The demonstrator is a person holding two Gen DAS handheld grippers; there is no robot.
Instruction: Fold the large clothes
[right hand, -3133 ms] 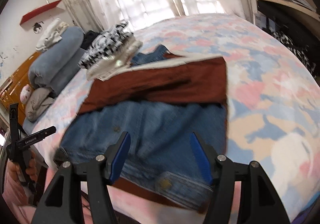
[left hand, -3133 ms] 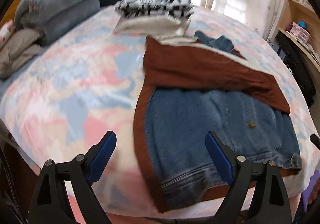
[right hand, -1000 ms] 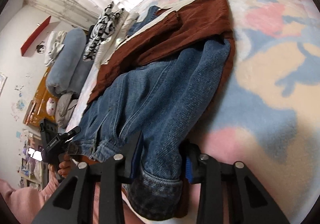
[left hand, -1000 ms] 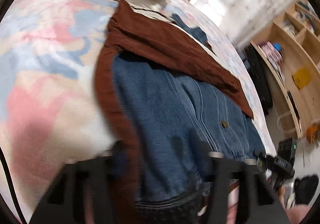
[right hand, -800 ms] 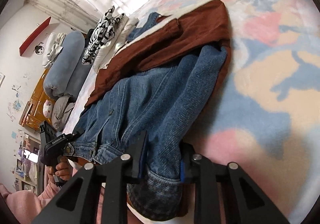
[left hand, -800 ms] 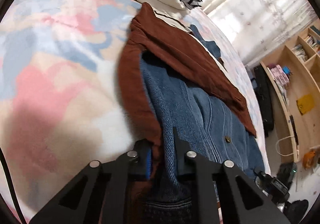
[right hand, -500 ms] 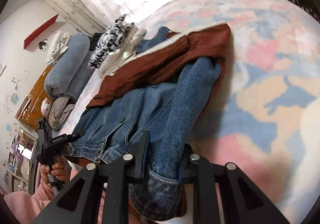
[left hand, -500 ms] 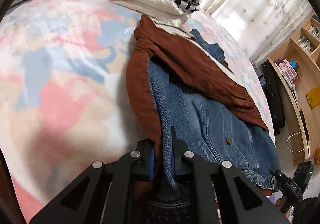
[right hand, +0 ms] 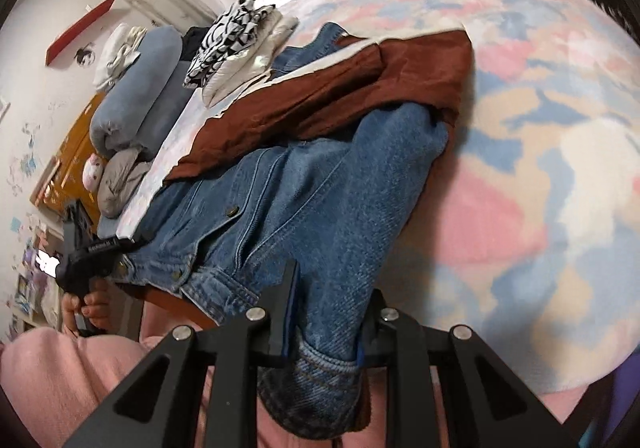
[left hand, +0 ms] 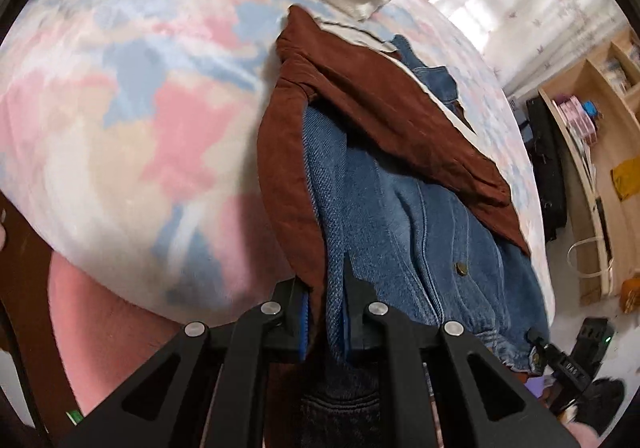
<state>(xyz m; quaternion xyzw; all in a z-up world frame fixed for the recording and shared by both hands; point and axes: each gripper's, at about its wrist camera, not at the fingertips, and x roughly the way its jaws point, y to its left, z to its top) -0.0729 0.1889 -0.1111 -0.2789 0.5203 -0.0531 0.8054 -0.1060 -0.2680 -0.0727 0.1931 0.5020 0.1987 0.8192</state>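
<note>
A blue denim jacket (left hand: 420,216) lies on the bed together with a rust-brown garment (left hand: 380,108), which is folded across its far half and edges its left side. My left gripper (left hand: 326,312) is shut on the jacket's near left edge, pinching denim and brown cloth together. In the right wrist view the same jacket (right hand: 312,188) is raised at its near corner, where my right gripper (right hand: 328,312) is shut on a thick denim fold ending in a cuff. Each view shows the other gripper far off at the jacket's hem: the left gripper (right hand: 92,252), and the right gripper (left hand: 568,360).
The bed has a pastel pink, blue and cream cover (left hand: 120,108). A folded black-and-white and cream pile (right hand: 236,32) sits beyond the jacket, with blue-grey bolsters (right hand: 140,88) behind it. Wooden shelves (left hand: 592,168) stand to the right. A pink sleeve (right hand: 60,376) is near the left edge.
Both grippers went from open above the bed to shut on the jacket's near edge. Since then both have risen, lifting the denim off the cover.
</note>
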